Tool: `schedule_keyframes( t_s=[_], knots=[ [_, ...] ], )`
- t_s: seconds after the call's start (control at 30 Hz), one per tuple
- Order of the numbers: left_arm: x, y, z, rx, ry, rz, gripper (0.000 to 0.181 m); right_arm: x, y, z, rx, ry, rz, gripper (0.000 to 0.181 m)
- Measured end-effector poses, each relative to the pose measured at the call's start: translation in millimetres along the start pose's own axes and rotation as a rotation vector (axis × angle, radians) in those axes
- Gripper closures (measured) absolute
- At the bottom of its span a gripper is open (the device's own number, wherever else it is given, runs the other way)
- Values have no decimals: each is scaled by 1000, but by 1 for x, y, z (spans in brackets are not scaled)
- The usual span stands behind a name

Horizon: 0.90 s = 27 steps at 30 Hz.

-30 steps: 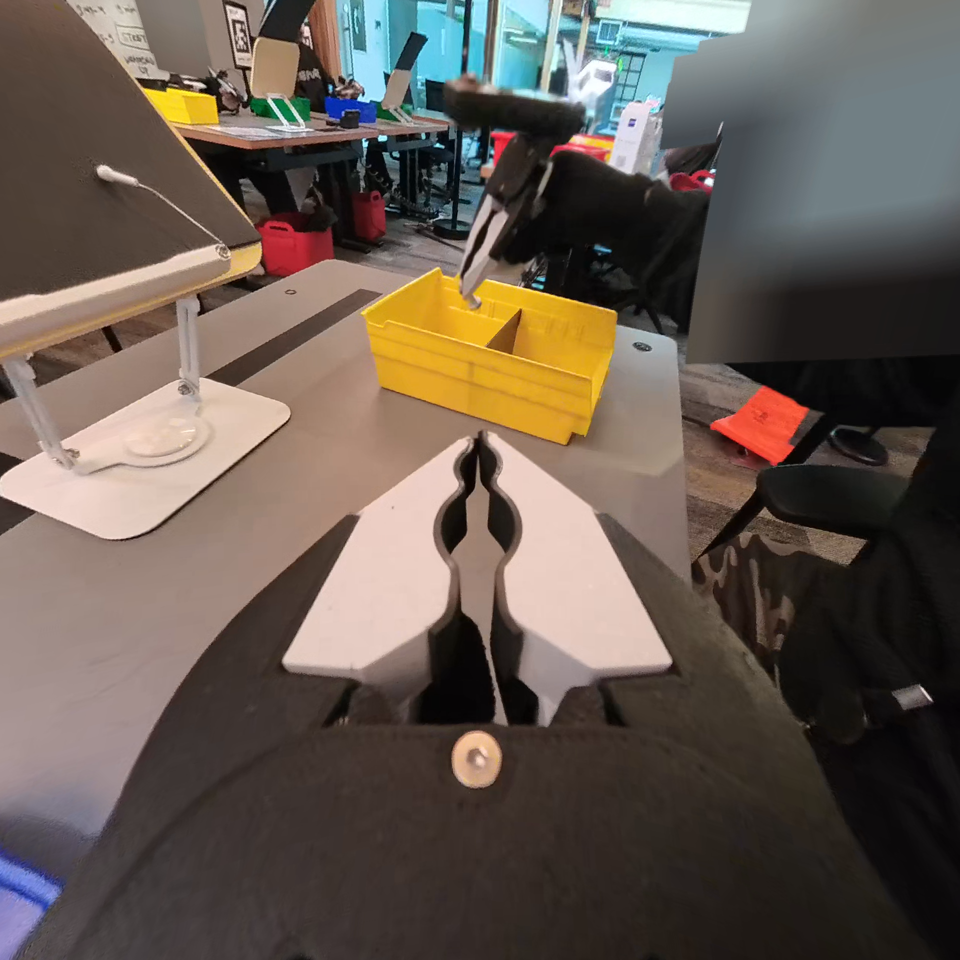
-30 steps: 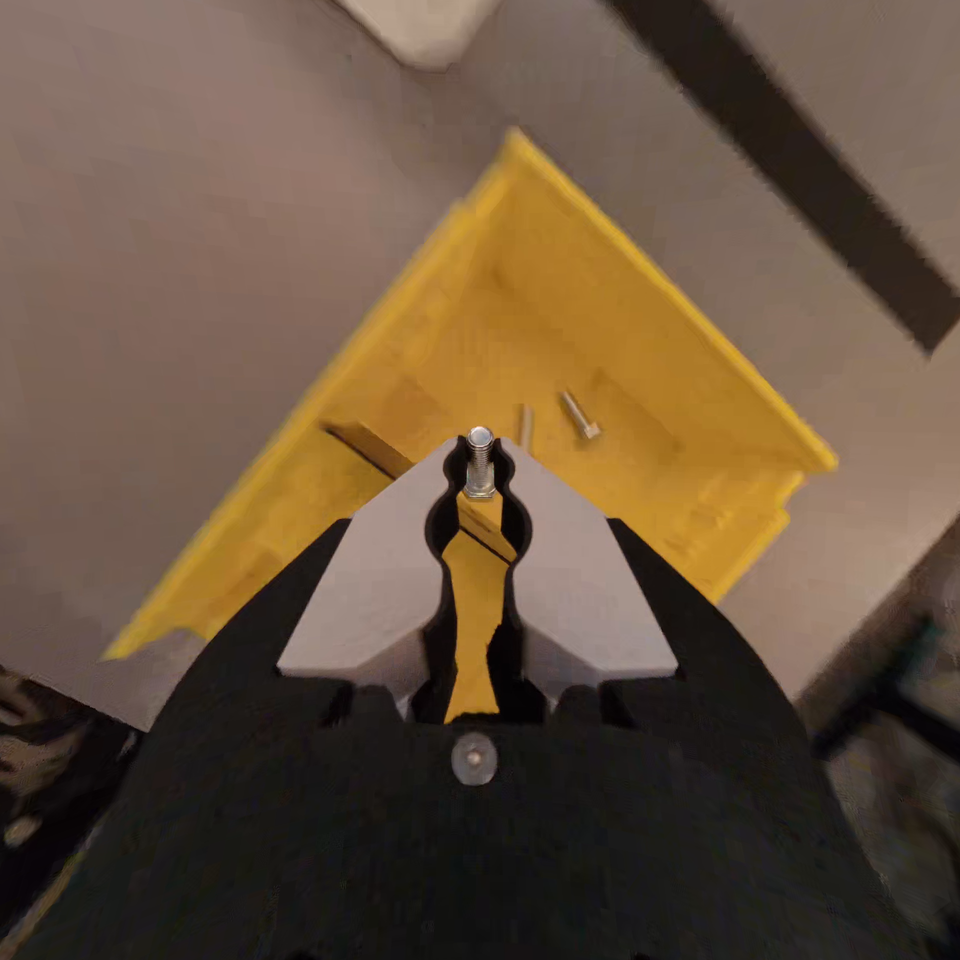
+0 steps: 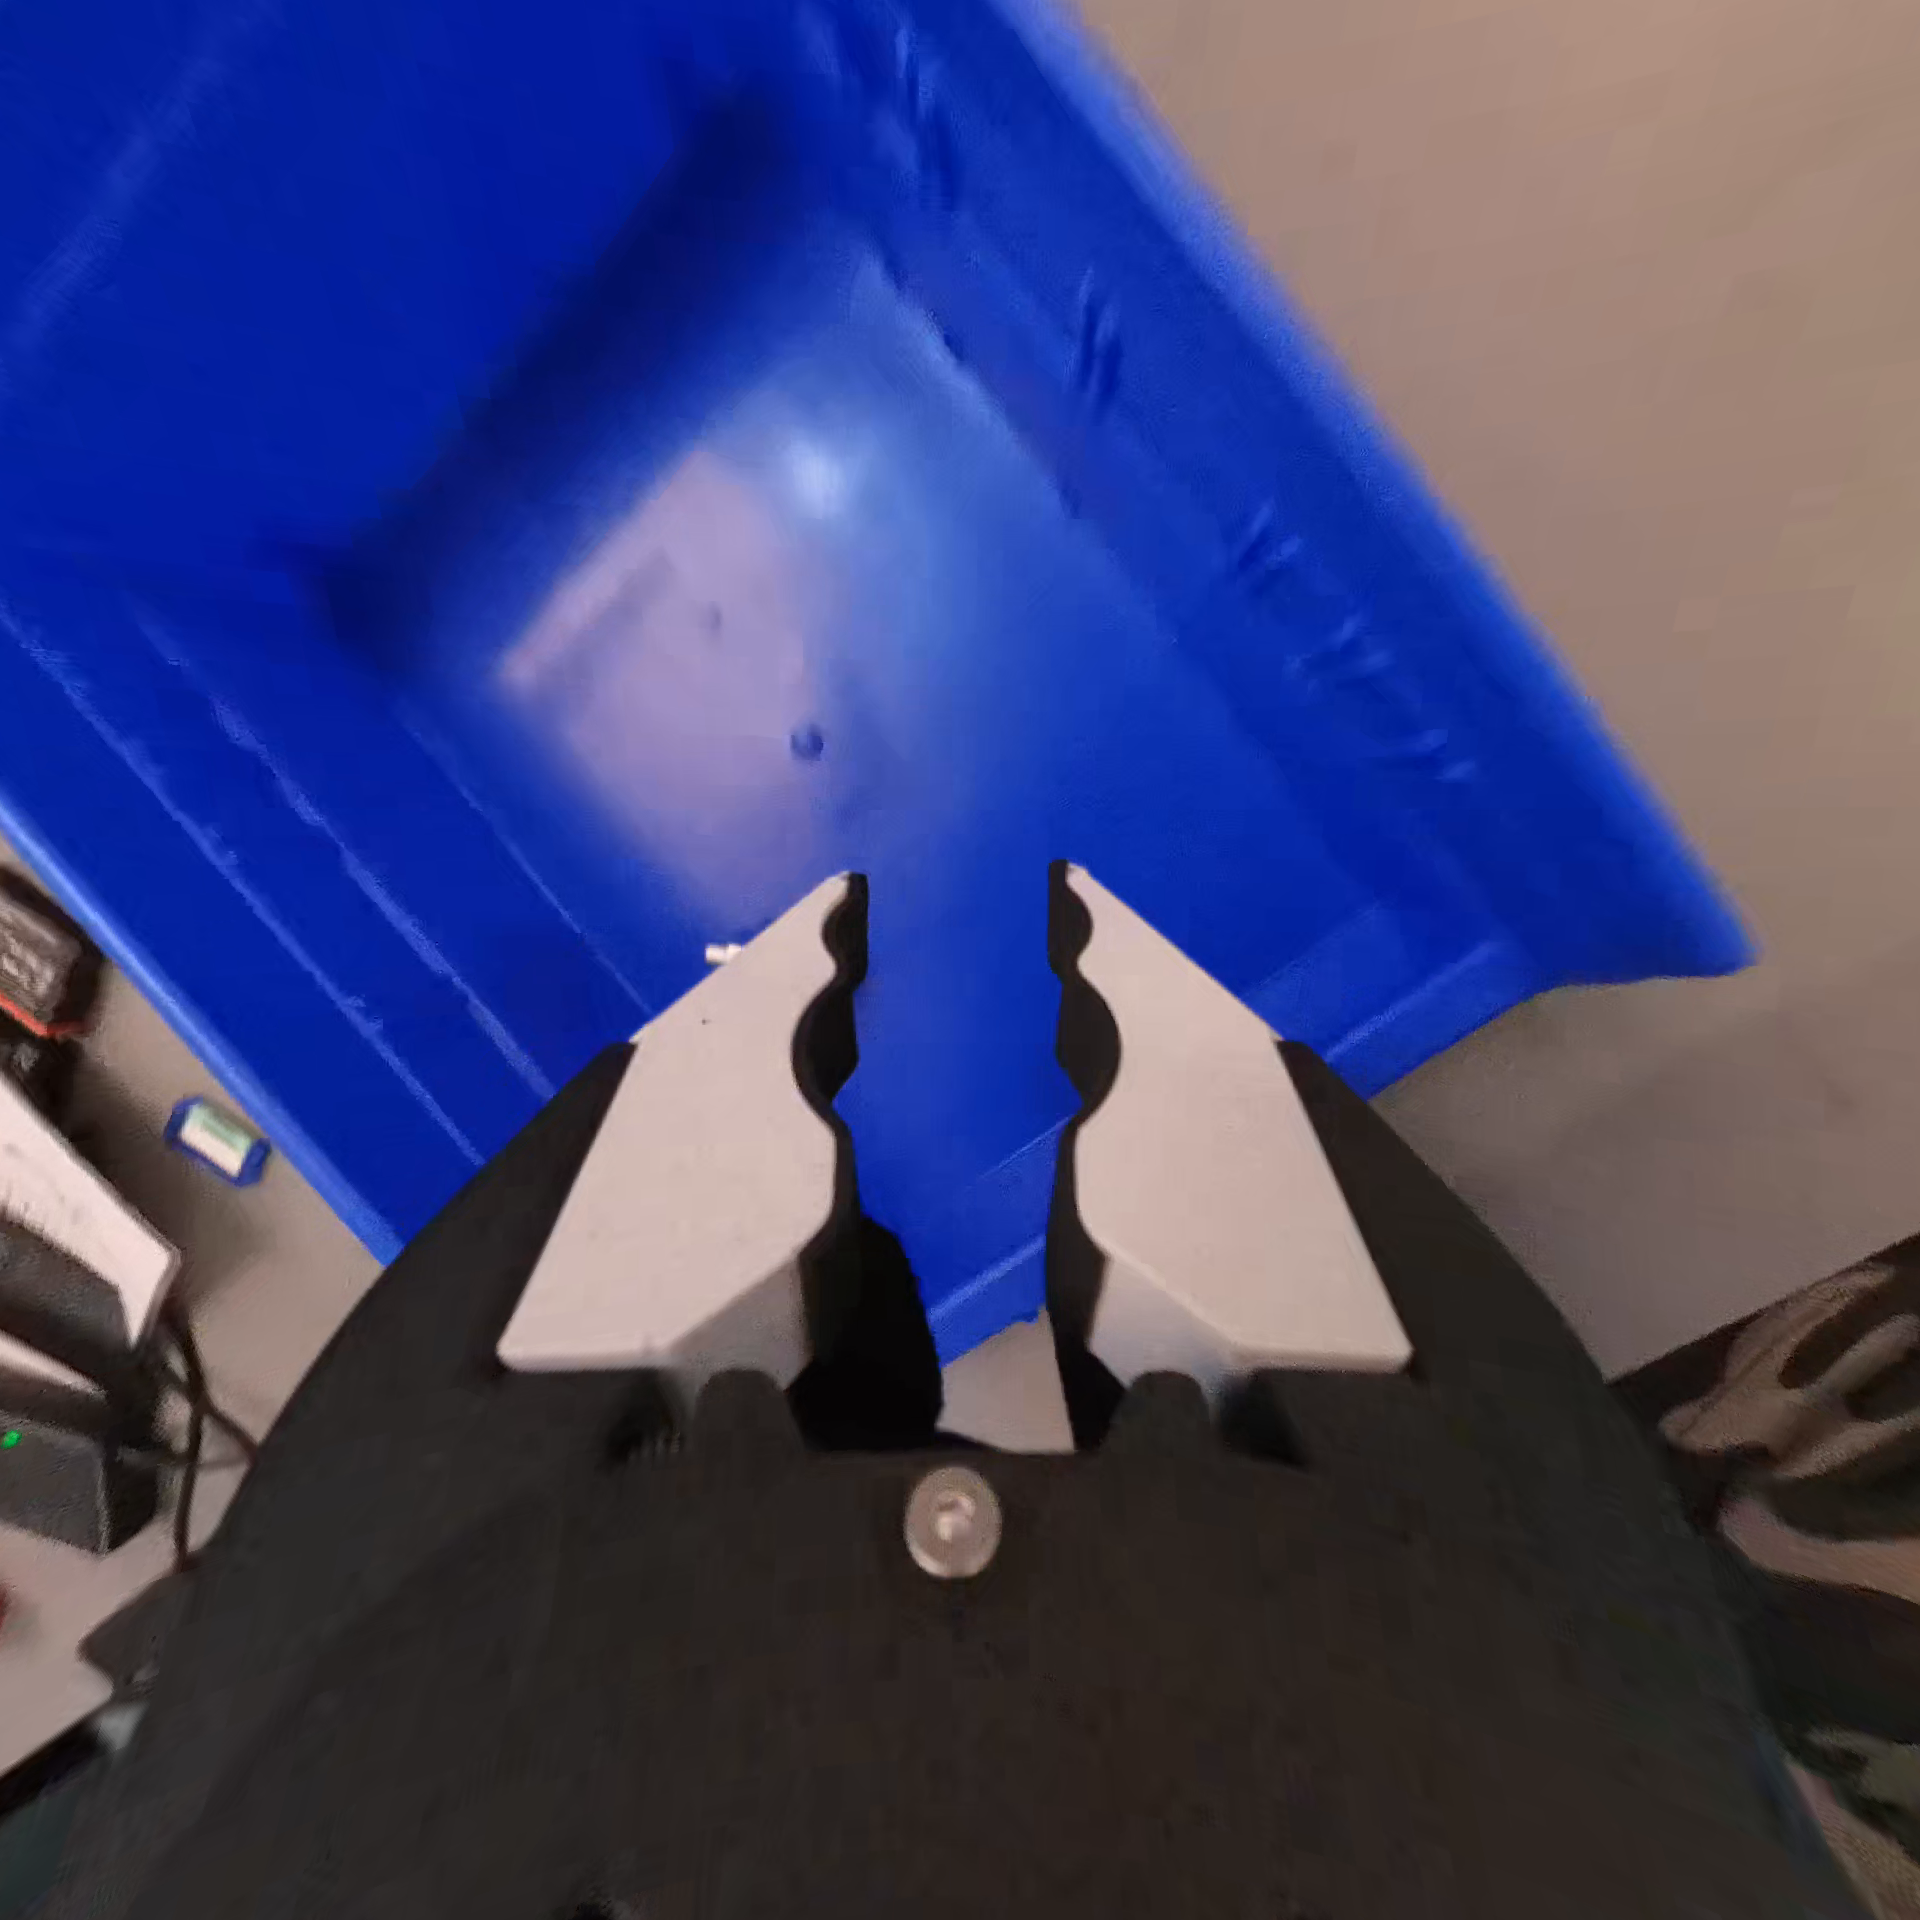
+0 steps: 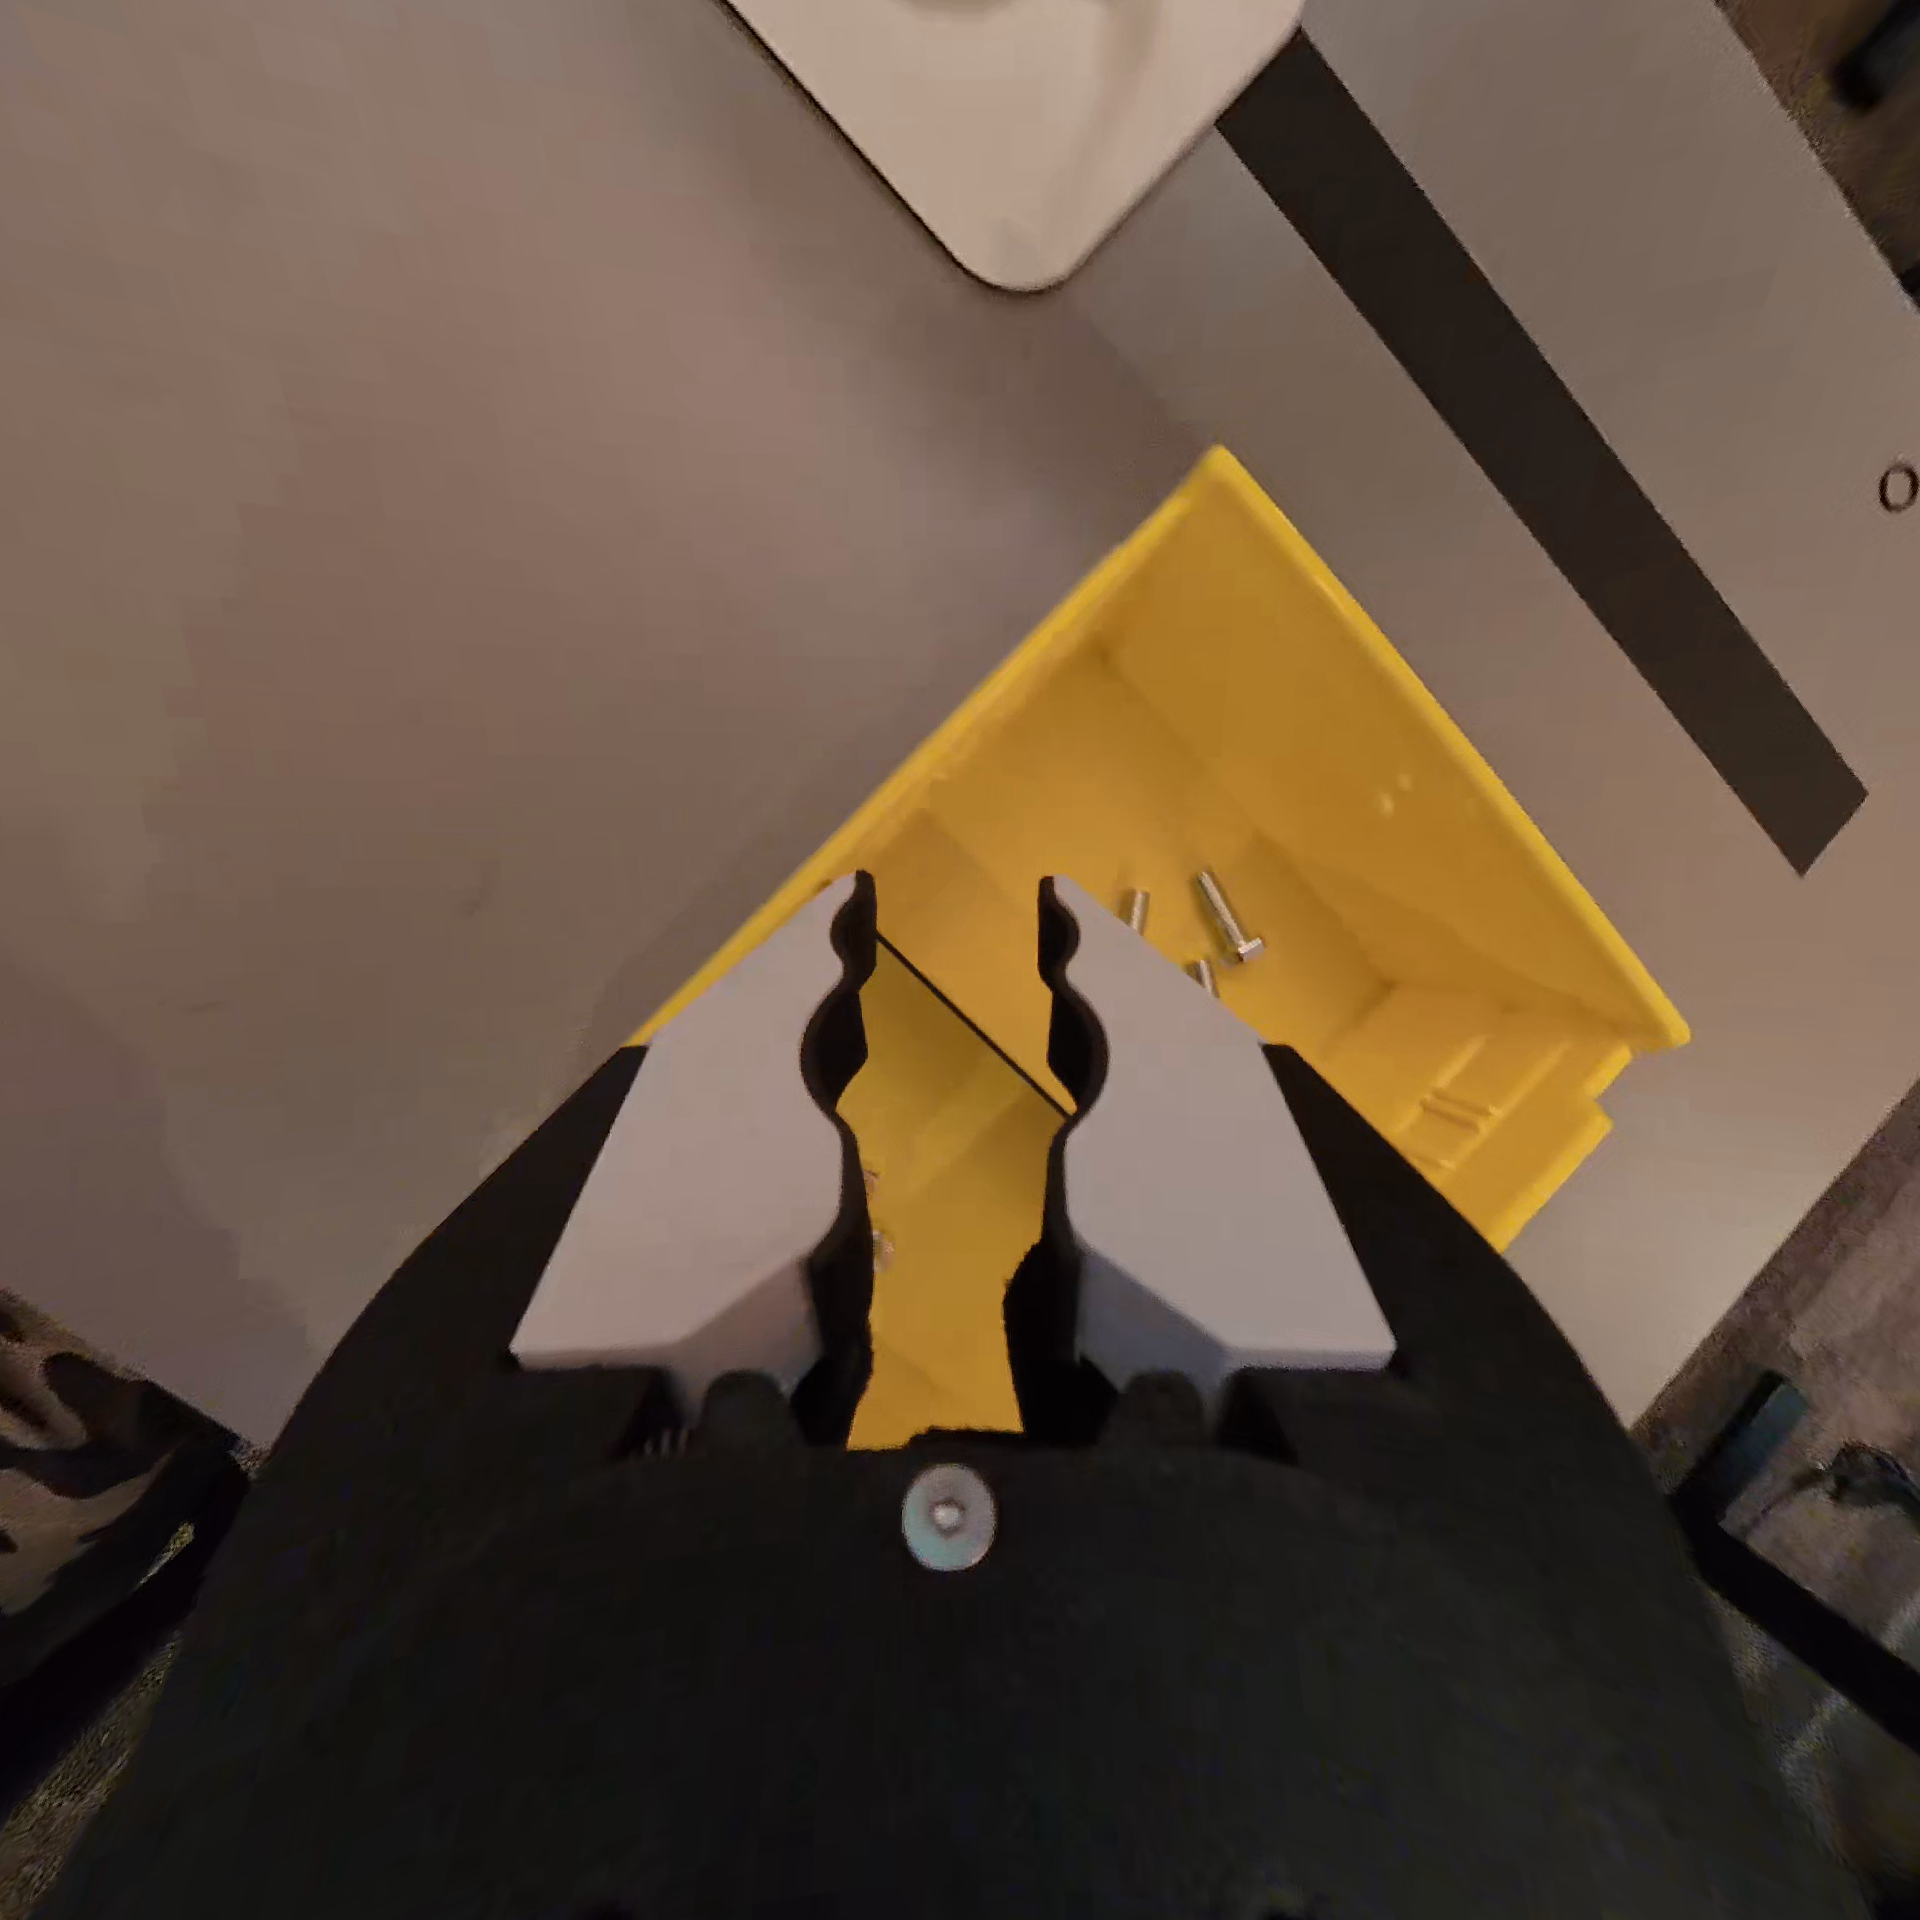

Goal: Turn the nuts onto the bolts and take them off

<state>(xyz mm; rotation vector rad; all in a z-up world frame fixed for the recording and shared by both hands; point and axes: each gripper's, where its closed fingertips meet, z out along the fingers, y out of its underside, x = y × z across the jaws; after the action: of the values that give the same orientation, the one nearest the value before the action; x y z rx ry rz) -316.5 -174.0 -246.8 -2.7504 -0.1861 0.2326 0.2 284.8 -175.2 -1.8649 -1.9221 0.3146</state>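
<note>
1. Fingers on both tools stand apart with nothing between them: the left gripper (image 3: 956,883) hangs over a blue bin (image 3: 1299,582), the right gripper (image 4: 948,894) over a yellow bin (image 4: 1444,883).
2. Grey table (image 4: 416,520) carries both bins; a white base plate (image 4: 1029,125) and a dark strip (image 4: 1538,468) lie beyond the yellow one.
3. Blue bin, in the left wrist view, is blurred; its floor looks bare apart from a small silvery piece (image 3: 720,952) peeking out beside the left finger, which may be a bolt or nut, though I cannot tell.
4. Yellow bin is split by a thin divider (image 4: 966,1023).
5. Far compartment holds loose bolts (image 4: 1226,928), lying flat just beside the right finger, none wearing a nut as far as the view shows.
6. Near compartment shows small silvery bits (image 4: 881,1247), mostly hidden by the finger, possibly nuts.
7. Judging by this, no pairing is in hand; picking a bolt and a nut and threading them remain to be done.
</note>
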Motion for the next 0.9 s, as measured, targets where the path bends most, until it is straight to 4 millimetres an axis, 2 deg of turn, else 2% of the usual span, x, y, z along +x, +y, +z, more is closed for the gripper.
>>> schedule_keyframes(
  t_s=[0.1, 0.17, 0.37, 0.6, 0.9],
  knots=[
    [-10, 26, 14, -98, -66, 36, 152, -13, -10, -8, 31, -9, -28, 153],
    [-13, 33, 18, -120, -77, 51, 159, -19, -12, -9, 29, -8, -46, 153],
    [-23, 50, 35, -222, -111, 104, 162, -33, -16, -4, 37, -28, -74, 154],
    [-34, 57, 50, -267, -174, 146, 165, -42, -17, 1, 32, -46, -90, 155],
    [-40, 52, 52, -273, -245, 204, 175, -51, -28, 0, 53, -52, -115, 156]
  ],
)
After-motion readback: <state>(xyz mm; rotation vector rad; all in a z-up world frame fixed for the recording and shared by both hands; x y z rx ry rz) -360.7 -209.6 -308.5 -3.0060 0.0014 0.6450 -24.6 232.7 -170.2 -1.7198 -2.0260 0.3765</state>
